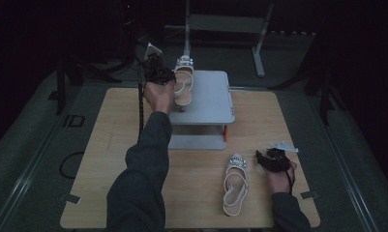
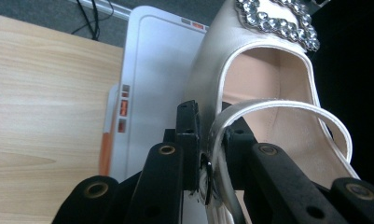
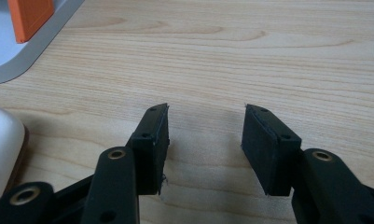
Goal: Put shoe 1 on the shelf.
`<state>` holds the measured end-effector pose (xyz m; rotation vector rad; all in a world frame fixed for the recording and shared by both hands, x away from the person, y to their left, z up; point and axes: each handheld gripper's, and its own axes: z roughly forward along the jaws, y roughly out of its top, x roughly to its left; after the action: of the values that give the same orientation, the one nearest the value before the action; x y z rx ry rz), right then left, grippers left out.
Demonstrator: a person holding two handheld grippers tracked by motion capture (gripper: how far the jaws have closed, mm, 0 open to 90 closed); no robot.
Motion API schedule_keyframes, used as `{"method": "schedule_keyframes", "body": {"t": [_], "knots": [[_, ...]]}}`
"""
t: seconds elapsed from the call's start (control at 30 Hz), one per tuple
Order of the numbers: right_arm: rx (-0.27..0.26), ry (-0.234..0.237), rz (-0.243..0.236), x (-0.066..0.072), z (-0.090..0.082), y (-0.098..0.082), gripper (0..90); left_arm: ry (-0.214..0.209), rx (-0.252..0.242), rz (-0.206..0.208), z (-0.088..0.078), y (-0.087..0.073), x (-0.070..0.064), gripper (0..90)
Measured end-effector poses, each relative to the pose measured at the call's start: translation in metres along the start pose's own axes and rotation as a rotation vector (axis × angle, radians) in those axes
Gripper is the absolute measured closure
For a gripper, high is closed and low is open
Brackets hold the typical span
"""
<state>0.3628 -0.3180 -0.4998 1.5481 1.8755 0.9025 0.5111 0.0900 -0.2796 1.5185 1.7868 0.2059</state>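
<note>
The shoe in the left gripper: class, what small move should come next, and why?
Probably lower the shoe until it rests flat on the grey shelf, then open the jaws. The left gripper is clamped on its heel strap, and the shoe already hangs over the shelf. The right gripper sits open beside the other shoe.

A smooth, satin-sheened cream upper is shown by the held sandal [image 2: 268,70], clamped in the left gripper [image 2: 211,154]; glittering faceted stones [image 2: 278,18] are set beyond the jaws. Pale, matt wood grain is seen on the table [image 3: 268,56], matt grey plastic on the stand [image 2: 156,56].
</note>
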Motion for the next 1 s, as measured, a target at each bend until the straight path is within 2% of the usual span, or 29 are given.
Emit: {"method": "schedule_keyframes", "body": {"t": [0.07,0.1,0.27,0.37,0.5,0.6,0.7,0.77,0.83,1.0], "knots": [[0.000,0.001,0.000,0.000,0.000,0.000,51.0,-0.002,0.014,-0.012,0.004,0.002,-0.002,80.9],[0.000,0.001,0.000,0.000,0.000,0.000,51.0,-0.007,0.026,-0.005,0.005,0.003,-0.003,80.9],[0.000,0.003,0.002,-0.001,0.001,0.001,51.0,0.027,0.050,-0.019,0.017,0.005,-0.003,80.7],[0.002,0.004,0.002,-0.001,0.001,0.001,51.0,0.028,0.058,-0.035,0.023,0.006,-0.002,80.8],[0.006,0.007,0.000,-0.001,0.002,0.001,51.0,0.036,0.070,-0.019,0.030,0.007,-0.003,80.8],[0.005,0.007,0.001,-0.001,0.002,0.001,51.0,0.042,0.070,0.005,0.030,0.008,-0.006,80.8],[0.005,0.006,0.000,-0.001,0.002,0.001,51.0,0.031,0.064,0.015,0.031,0.008,-0.009,80.4],[0.005,0.007,-0.001,-0.001,0.002,0.001,50.9,0.042,0.057,0.021,0.033,0.007,-0.010,79.5],[0.004,0.008,0.001,-0.001,0.002,0.001,51.0,0.038,0.044,-0.004,0.033,0.006,-0.009,79.3],[0.003,0.008,0.002,-0.001,0.002,0.001,51.0,0.067,0.009,-0.034,0.030,0.003,-0.010,80.4]]}}
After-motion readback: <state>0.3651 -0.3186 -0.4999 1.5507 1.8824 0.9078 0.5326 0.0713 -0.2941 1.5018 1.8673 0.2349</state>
